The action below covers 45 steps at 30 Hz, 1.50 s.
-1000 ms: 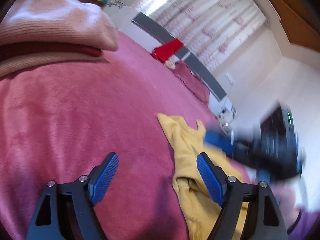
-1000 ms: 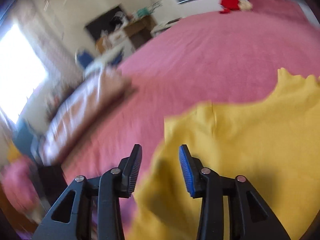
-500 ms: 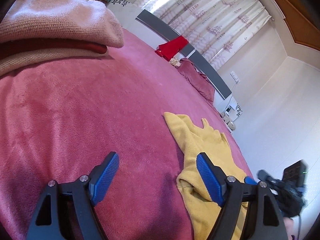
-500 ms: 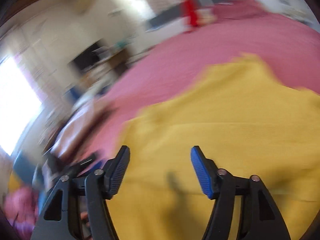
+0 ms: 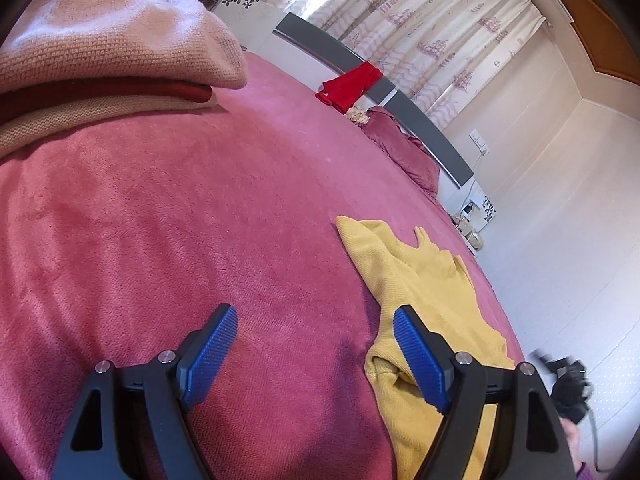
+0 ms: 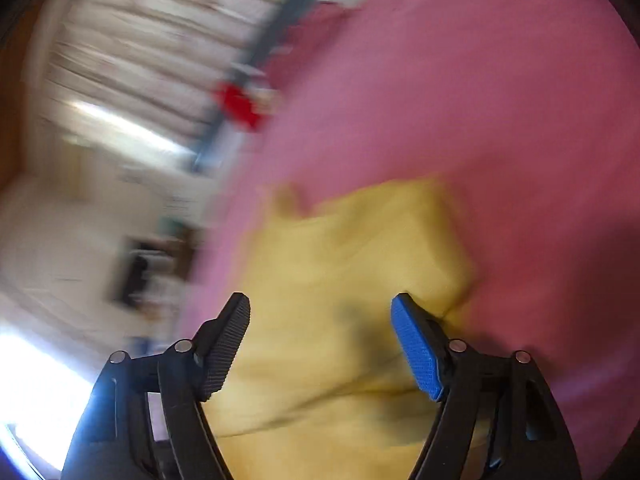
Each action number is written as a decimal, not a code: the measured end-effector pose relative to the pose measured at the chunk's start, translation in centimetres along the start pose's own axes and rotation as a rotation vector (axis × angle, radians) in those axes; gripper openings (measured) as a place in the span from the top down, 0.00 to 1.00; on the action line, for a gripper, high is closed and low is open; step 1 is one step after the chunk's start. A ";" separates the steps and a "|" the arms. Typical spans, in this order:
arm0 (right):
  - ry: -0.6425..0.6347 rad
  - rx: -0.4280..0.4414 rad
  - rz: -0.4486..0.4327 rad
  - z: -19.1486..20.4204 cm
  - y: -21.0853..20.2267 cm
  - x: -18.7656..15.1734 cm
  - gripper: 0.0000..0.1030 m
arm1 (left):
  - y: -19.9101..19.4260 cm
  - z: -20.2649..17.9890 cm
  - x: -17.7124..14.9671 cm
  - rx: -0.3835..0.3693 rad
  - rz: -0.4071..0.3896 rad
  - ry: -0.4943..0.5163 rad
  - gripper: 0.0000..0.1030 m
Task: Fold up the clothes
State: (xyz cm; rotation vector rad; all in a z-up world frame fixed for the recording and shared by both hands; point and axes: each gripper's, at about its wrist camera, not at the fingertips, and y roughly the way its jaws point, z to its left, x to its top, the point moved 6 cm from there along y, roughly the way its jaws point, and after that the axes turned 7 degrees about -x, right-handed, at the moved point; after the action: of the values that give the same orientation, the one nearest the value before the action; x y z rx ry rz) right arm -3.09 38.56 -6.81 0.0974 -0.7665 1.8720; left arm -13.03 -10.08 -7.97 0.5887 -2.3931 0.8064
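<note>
Left gripper (image 5: 314,330), black frame with blue ribbed pads, jaws spread wide, nothing between them, held low over the pink fleece bedspread (image 5: 180,208). Its right finger (image 5: 418,354) overlaps the near rolled edge of the yellow knit garment (image 5: 424,280), contact unclear. Garment lies crumpled on the bedspread toward the bed's right edge.

Right gripper (image 6: 320,340), same build, jaws also wide apart and empty, tilted above the garment (image 6: 340,280); view heavily motion-blurred, height above the fabric unclear.

Further back in left view: stack of folded knitwear (image 5: 112,52), pale pink on top, red and beige below. Red cloth (image 5: 350,86) draped on the grey headboard (image 5: 420,120). Patterned curtains (image 5: 420,20) behind.
</note>
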 end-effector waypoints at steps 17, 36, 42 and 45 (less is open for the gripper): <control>-0.333 -0.082 0.213 7.6 8.5 7.3 0.26 | 16.3 -11.5 8.9 -0.013 0.333 0.107 0.20; -0.667 -0.309 0.415 8.5 25.6 8.9 0.94 | 33.4 -20.6 6.5 -0.189 0.696 0.344 0.11; -0.531 -0.275 0.414 7.3 25.7 9.2 0.95 | 34.1 -20.6 6.8 -0.231 0.686 0.283 0.15; -0.483 -0.249 0.416 6.6 26.0 9.2 0.94 | 34.9 -19.9 7.6 -0.257 0.677 0.154 0.37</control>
State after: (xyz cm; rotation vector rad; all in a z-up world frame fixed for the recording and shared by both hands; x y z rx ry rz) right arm -31.19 36.31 -9.77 0.2537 -1.4344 2.1521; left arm -31.00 26.45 -4.36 -0.3992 -2.5014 0.7459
